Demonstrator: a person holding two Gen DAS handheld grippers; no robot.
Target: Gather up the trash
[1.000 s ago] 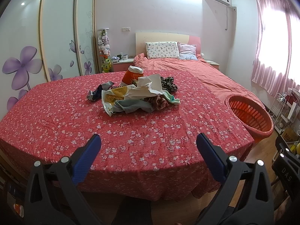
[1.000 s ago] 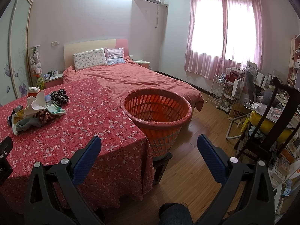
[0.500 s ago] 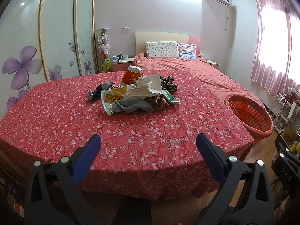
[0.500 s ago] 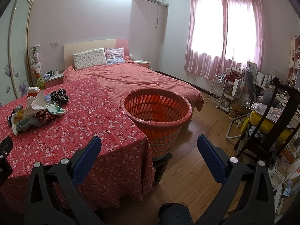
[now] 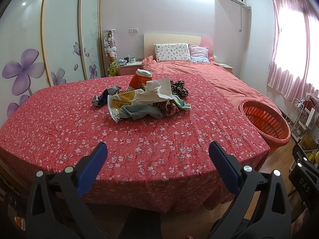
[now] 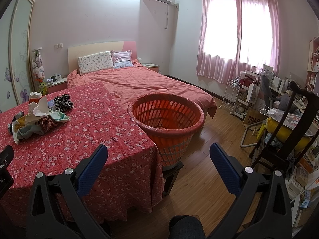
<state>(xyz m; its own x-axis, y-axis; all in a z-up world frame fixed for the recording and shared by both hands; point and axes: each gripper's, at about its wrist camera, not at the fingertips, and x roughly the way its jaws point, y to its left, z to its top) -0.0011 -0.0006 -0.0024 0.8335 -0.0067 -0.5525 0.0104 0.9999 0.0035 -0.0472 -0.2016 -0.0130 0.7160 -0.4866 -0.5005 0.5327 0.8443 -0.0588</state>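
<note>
**Both grippers idle before the first pick**

Nothing had moved since the earlier frames: both views and every item on the bench matched. The left gripper (image 5: 157, 151) hung over the near edge of the bench (image 5: 59, 123), its jaws spread wide and holding nothing. The right gripper (image 6: 158, 153) hung off the bench's right edge, jaws likewise spread and empty, facing the orange basket (image 6: 169, 137), which stood on a low stool just beside that edge. The trash pile (image 5: 143, 103) lay toward the far middle of the bench: crumpled white paper (image 5: 157, 92), a yellow snack wrapper (image 5: 119, 103), a dark foil wrapper (image 5: 104, 97) and an orange cup (image 5: 140, 78), mixed with what looked like cloth items (image 5: 171, 107). No collection appeared to have begun. The likely risks: since paper, wrappers and cloth overlapped, a grasp into the pile could lift cloth with the trash; the light wrapper could slip from the jaws on the way to the basket; and a low approach could snag the tablecloth.
</note>
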